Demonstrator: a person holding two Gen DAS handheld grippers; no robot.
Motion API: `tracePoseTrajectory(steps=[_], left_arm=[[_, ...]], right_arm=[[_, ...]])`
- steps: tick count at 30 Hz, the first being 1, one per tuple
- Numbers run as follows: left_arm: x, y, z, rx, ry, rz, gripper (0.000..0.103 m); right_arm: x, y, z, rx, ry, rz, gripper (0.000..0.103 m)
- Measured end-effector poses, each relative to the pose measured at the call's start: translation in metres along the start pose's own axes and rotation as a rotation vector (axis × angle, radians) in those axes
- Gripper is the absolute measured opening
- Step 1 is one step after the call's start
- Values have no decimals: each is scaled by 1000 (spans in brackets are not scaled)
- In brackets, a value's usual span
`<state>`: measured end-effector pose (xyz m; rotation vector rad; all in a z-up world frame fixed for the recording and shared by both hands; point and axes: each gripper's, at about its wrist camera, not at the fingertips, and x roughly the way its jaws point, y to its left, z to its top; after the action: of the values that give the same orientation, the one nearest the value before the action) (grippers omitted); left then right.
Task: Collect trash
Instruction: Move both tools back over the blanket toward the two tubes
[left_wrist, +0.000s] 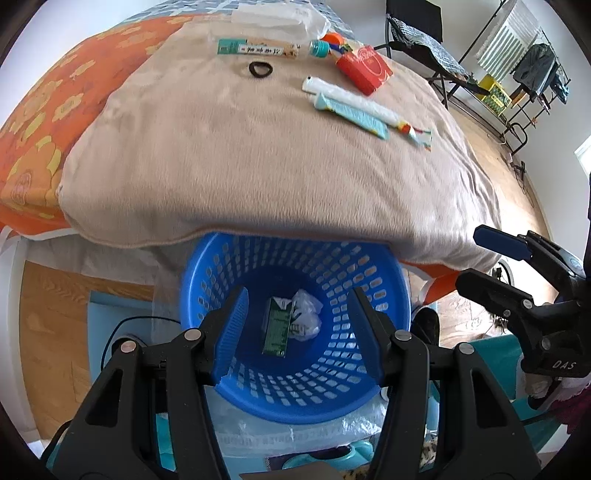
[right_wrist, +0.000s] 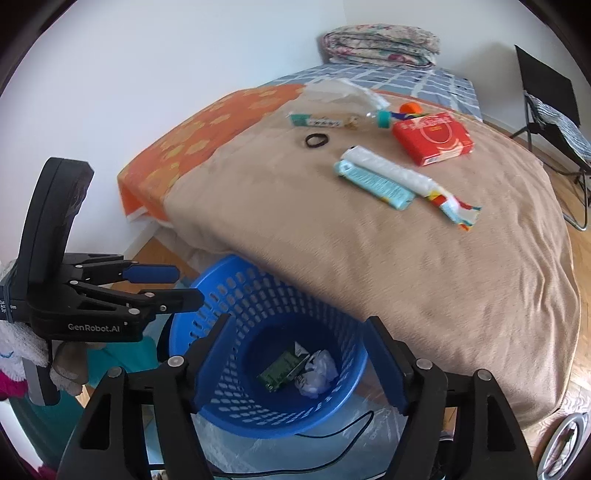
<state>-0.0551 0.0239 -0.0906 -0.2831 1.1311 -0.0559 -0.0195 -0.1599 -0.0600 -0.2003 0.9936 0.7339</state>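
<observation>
Both grippers empty above the blue basket

The left gripper and the right gripper hung released over the basket at the blanket's near edge, nothing between their jaws; a green carton lay on the basket floor with crumpled white plastic touching its right side. Toward the blanket's far edge lay a black hair tie, a light-blue comb and a red box

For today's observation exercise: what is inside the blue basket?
In the blue basket lie a green carton and crumpled white plastic. The plastic hides whatever may lie beneath it.
</observation>
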Motion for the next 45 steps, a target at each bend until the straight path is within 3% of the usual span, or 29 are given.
tracePoseTrajectory(steps=[14, 20, 28, 45], left_arm=[[3, -17, 65, 5, -45, -21, 57], [12, -30, 96, 16, -61, -30, 57], [29, -46, 129, 25, -65, -37, 57], [92, -40, 171, -84, 27, -64, 57]], right_arm=[[-12, -57, 45, 72, -80, -73, 76], [-10, -71, 61, 15, -93, -149, 76], [0, -81, 75, -21, -84, -158, 76], [27, -116, 100, -29, -54, -170, 76]])
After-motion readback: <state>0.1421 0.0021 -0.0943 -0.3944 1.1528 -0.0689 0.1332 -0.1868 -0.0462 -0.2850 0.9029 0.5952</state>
